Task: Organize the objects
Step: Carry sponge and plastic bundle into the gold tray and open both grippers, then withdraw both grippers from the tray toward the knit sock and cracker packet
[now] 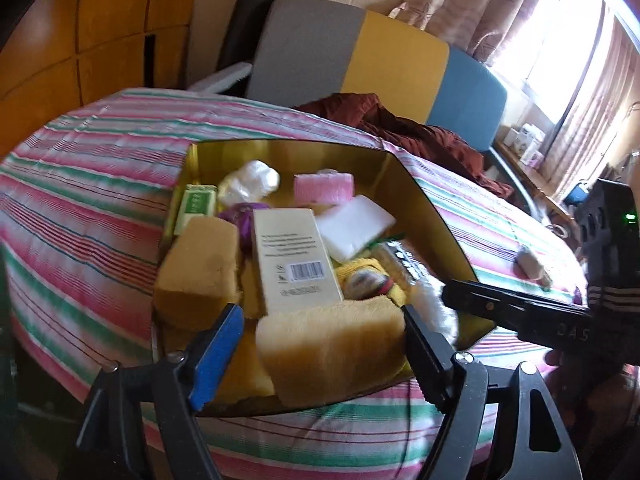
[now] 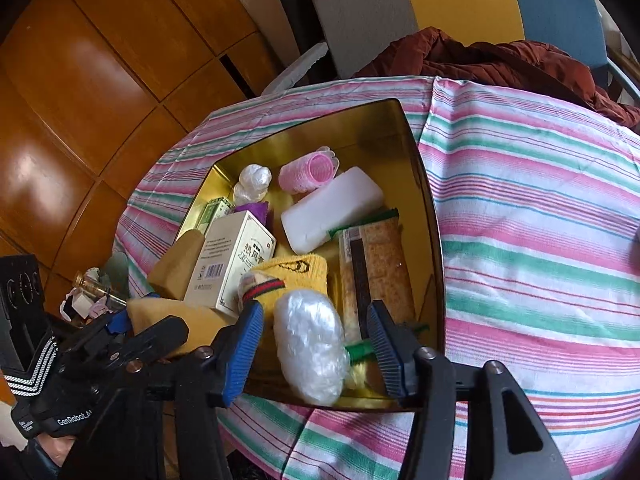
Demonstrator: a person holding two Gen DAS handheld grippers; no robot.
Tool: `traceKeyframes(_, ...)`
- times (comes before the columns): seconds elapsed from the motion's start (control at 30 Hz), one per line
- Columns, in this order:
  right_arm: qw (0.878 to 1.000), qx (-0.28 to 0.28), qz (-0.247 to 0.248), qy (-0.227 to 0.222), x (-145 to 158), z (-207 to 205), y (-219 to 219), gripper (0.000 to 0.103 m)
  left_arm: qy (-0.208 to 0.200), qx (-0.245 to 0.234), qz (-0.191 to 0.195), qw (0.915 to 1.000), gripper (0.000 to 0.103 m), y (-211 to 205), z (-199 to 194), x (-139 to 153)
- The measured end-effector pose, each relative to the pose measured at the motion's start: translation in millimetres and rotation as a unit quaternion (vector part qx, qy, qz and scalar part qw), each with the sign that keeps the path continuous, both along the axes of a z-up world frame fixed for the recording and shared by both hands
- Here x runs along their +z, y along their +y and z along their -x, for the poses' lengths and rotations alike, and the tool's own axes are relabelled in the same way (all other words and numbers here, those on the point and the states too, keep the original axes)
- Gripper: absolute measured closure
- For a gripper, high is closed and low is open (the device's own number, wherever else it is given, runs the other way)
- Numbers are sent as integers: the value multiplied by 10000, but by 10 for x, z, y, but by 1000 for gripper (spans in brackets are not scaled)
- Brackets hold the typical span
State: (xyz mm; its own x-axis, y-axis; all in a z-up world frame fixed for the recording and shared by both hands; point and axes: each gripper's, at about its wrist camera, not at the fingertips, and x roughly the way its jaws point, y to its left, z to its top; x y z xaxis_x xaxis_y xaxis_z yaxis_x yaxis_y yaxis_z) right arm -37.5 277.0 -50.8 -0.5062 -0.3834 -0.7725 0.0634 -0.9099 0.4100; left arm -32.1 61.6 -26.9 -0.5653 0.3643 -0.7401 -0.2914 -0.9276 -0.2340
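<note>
A gold tin box (image 1: 436, 216) (image 2: 430, 200) sits on the striped cloth and holds several items: a cream carton (image 1: 294, 260) (image 2: 228, 258), a white block (image 1: 352, 226) (image 2: 332, 208), a pink roller (image 1: 324, 188) (image 2: 310, 170), a yellow sock (image 2: 296, 276). My left gripper (image 1: 324, 320) is open over the box's near edge, with a tan sponge (image 1: 332, 352) between its fingers. My right gripper (image 2: 316, 320) is open over the near edge, with a clear plastic-wrapped bundle (image 2: 310, 344) between its fingers. Whether either item is free of the fingers is unclear.
A second tan sponge (image 1: 200, 268) lies at the box's left. A small grey object (image 1: 532, 266) lies on the cloth to the right. A maroon garment (image 1: 400, 124) and a grey, yellow and blue headboard (image 1: 360, 52) stand behind. Wooden cabinets (image 2: 80, 80) are at left.
</note>
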Motion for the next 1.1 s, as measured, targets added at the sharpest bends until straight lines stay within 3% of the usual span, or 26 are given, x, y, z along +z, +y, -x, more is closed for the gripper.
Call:
traceKeyframes(0.1,10000,-43,-10,-26,-8,-37,17,46,259,281,508,9980,25,-25,-14,-11)
traceKeyframes(0.13,10000,-66,-21,-33,-10,-49,21,45,252,322,582,9975,30,-27,-9,-34)
traceKeyframes(0.23,9999,-108,-62,-56,-20,-76,33,45,85,259,506,9983,37,-25,-27,-111)
traceKeyframes(0.37,9999,-101,-97,-58,-16,-101,15,45,249,88,714,9971,39,102,-121,-177)
traceKeyframes(0.47,9998,-80,-170,-41,-7,-123,-9,45,234,-4,626,9978,38,145,-127,-188)
traceKeyframes(0.63,9997,-92,-220,-2,1,-152,-33,44,43,-139,649,9978,32,189,-129,-288)
traceKeyframes(0.73,9995,-120,-297,23,10,-181,-43,37,-42,-53,568,9984,26,155,-129,-312)
traceKeyframes(0.9,9991,-189,-365,63,31,-210,-35,28,136,121,508,9985,15,102,-172,-231)
traceKeyframes(1.1,9984,-271,-477,155,69,-248,-33,24,352,224,561,9976,15,83,-211,-78)
